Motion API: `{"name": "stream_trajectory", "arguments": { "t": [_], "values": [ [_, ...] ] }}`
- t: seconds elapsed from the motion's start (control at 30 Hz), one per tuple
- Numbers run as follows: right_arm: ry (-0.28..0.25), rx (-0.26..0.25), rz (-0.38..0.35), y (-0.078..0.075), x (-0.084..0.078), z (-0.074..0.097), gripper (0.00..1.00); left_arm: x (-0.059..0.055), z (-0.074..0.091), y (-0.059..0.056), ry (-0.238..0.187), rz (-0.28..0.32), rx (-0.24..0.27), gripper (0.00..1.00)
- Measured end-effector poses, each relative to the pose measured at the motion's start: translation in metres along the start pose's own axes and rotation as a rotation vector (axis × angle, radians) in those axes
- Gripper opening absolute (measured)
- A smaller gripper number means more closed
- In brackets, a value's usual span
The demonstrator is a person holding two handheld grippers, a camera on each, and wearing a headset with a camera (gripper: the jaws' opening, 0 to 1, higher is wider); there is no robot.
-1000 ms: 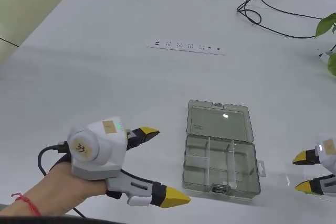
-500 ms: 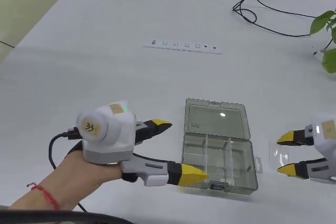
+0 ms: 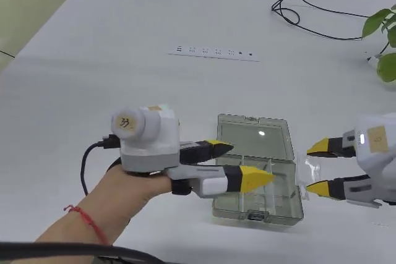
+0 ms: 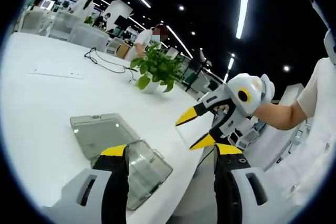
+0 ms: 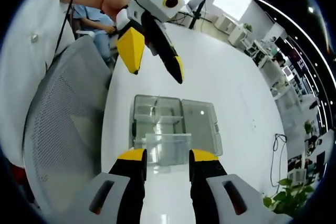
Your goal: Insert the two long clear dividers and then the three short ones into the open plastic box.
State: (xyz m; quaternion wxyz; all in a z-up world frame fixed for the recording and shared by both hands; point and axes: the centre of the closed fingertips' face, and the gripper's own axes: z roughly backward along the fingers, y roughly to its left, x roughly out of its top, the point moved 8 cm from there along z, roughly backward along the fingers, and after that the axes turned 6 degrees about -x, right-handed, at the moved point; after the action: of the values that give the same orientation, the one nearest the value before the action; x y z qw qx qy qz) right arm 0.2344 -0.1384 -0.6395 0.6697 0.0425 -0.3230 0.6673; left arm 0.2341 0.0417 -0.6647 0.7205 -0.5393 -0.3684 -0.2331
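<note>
The open smoky plastic box lies on the white table with its lid flat on the far side and some clear dividers standing in its base. My left gripper hovers open over the base's left part, nothing between its jaws. Just right of the box, my right gripper is shut on a short clear divider. From the right gripper view the divider spans the gap between the jaws, above the box, with the left gripper beyond. The left gripper view shows the box and the right gripper.
A white power strip lies across the middle of the table. Farther back right are a coiled black cable and a green plant. A grey mesh chair stands at the table's near edge.
My left gripper has risen and moved right, from beside the box to over its base. The right gripper has come left toward the box with the divider in it.
</note>
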Motion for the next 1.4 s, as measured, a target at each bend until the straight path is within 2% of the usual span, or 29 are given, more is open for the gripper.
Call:
{"name": "stream_trajectory", "arguments": {
  "t": [0.13,0.23,0.47,0.53,0.7,0.9,1.2,1.4],
  "values": [
    [-0.014,-0.008,0.001,0.001,0.012,0.001,0.33,-0.001,-0.006,-0.003,0.011,0.048,-0.018,0.55],
    [-0.026,-0.01,0.007,0.003,0.019,0.002,0.33,-0.002,-0.011,-0.005,0.011,0.06,-0.027,0.51],
    [-0.038,-0.022,0.028,0.006,0.034,0.004,0.33,-0.007,-0.021,-0.01,0.009,0.149,-0.067,0.35],
    [-0.036,-0.023,0.04,0.008,0.037,0.005,0.33,-0.008,-0.024,-0.011,0.007,0.161,-0.073,0.33],
    [-0.037,-0.026,0.06,0.01,0.044,0.006,0.33,-0.011,-0.029,-0.015,0.019,0.192,-0.098,0.22],
    [-0.029,-0.028,0.095,0.013,0.047,0.006,0.33,-0.01,-0.031,-0.016,0.011,0.217,-0.114,0.08],
    [-0.018,-0.035,0.116,0.013,0.049,0.006,0.33,-0.011,-0.031,-0.017,0.014,0.24,-0.129,0.01],
    [-0.014,-0.039,0.122,0.014,0.048,0.006,0.33,-0.012,-0.032,-0.016,0.011,0.248,-0.126,0.0]
  ]
}}
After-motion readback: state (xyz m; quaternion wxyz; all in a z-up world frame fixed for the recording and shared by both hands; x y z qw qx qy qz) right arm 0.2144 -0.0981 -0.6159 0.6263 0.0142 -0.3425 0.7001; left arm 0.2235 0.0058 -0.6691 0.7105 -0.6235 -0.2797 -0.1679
